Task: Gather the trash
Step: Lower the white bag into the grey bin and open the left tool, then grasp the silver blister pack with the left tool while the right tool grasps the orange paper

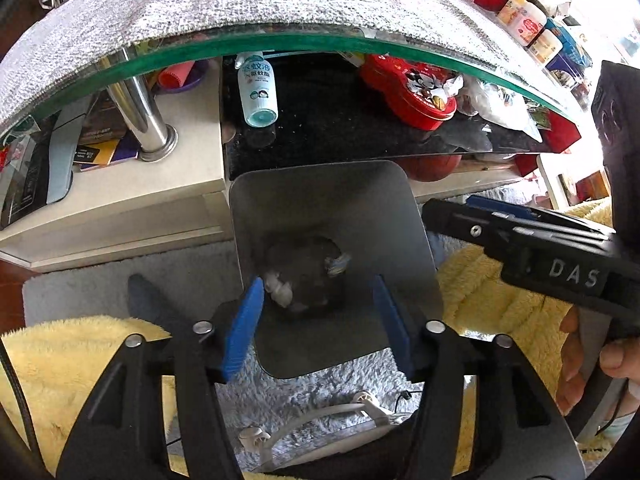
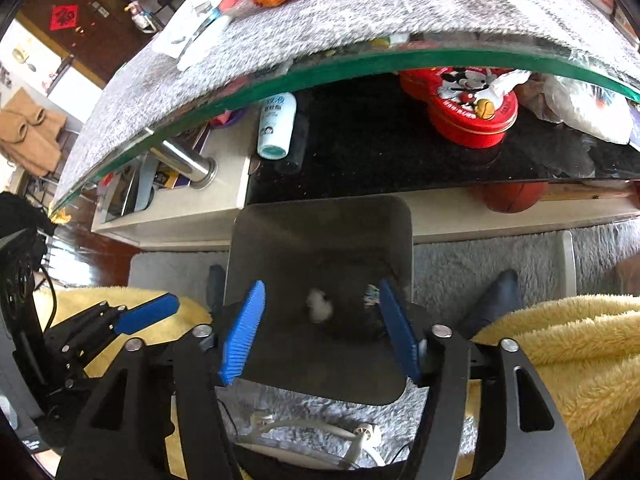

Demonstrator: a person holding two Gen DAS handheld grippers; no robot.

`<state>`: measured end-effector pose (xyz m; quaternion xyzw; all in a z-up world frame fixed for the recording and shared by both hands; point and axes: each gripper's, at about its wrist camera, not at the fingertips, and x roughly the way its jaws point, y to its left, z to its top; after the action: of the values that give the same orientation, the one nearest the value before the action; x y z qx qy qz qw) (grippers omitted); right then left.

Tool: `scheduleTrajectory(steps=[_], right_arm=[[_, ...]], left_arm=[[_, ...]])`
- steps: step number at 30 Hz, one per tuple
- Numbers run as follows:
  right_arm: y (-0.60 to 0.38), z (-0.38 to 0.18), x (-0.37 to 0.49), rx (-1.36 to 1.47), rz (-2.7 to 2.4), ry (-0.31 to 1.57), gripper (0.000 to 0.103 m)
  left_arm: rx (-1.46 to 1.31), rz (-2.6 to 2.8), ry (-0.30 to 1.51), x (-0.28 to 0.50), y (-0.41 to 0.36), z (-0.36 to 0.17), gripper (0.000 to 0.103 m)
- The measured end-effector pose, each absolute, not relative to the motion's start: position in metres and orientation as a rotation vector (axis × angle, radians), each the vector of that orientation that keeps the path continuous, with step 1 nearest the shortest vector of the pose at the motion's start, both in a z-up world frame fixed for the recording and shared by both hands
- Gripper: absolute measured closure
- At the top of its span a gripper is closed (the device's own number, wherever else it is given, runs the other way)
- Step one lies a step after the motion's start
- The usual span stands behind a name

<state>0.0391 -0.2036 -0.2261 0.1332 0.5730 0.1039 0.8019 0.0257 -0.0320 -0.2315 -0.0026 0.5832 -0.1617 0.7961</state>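
Trash (image 1: 280,288) lies inside the grey bin (image 1: 276,200) below the glass surface edge (image 1: 304,42); left tool (image 1: 316,328) and right tool (image 2: 320,328) hover released above it.

Glass-topped counter (image 1: 280,42) with a grey woven mat (image 1: 200,4) on top, fluffy grey rug (image 2: 480,256) below, dark reddish wood floor (image 2: 100,240), bright daylight.
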Motion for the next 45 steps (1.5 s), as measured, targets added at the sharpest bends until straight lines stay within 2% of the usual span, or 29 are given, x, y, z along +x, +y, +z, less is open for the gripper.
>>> scheduleTrajectory(steps=[3,5,8,12,20,31,37,40,45], right_arm=[[-0.21,-0.22,0.041,0.276,0.189,1.207,0.019],[-0.214,-0.213,0.043,0.256,0.162,1.186,0.014],[-0.218,-0.204,0.048,0.229,0.141,1.166,0.011],[-0.222,-0.183,0.057,0.192,0.118,1.118,0.008],[-0.229,-0.145,0.088,0.173,0.103,1.029,0.008],[-0.224,-0.134,0.136,0.167,0.113,1.006,0.008],[-0.233,-0.131,0.16,0.179,0.099,0.993,0.012],[-0.236,-0.133,0.175,0.192,0.118,1.003,0.02],[-0.233,-0.139,0.19,0.209,0.144,1.009,0.044]], left_arm=[[0.007,-0.333,1.241,0.027,-0.03,-0.227,0.034],[0.015,-0.324,1.228,0.028,-0.028,-0.221,0.03],[0.012,-0.314,1.203,0.032,-0.025,-0.21,0.022],[-0.005,-0.308,1.165,0.04,-0.02,-0.19,0.017],[-0.016,-0.302,1.099,0.067,-0.017,-0.157,0.016],[-0.027,-0.296,1.021,0.126,-0.019,-0.132,0.016],[-0.011,-0.309,1.009,0.159,-0.032,-0.13,0.025],[-0.003,-0.316,1.013,0.172,-0.037,-0.131,0.03],[0.002,-0.323,1.023,0.187,-0.044,-0.136,0.035]])
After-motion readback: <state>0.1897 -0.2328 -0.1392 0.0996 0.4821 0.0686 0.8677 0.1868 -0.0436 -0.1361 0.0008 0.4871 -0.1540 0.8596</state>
